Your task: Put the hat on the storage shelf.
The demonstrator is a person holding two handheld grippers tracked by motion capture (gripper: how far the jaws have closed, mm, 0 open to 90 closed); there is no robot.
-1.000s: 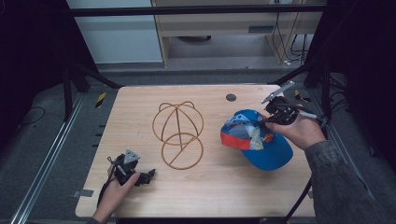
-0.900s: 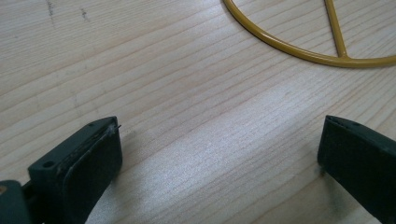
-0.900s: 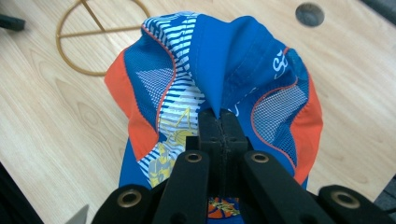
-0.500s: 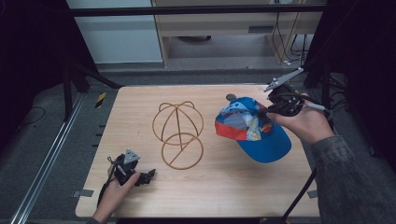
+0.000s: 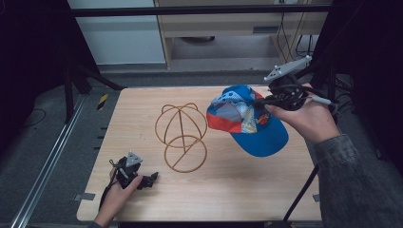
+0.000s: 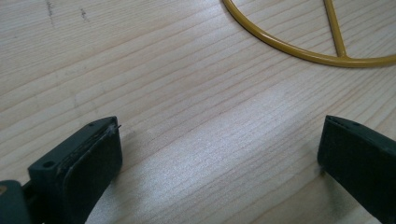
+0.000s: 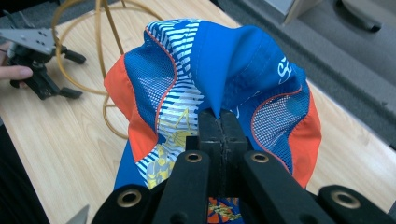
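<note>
Blue-orange mesh cap (image 5: pixel 247 121) lifted, crown pinched; beside yellow wire stand (image 5: pixel 180 135).

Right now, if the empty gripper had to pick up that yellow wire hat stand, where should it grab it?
Probably the flat bottom ring of the wire stand, on the near side facing the left gripper. Its jaws stand wide open just short of that ring, low over the table. The wire is thin, so the jaws could close across it from above. The domed top looks harder to reach.
</note>
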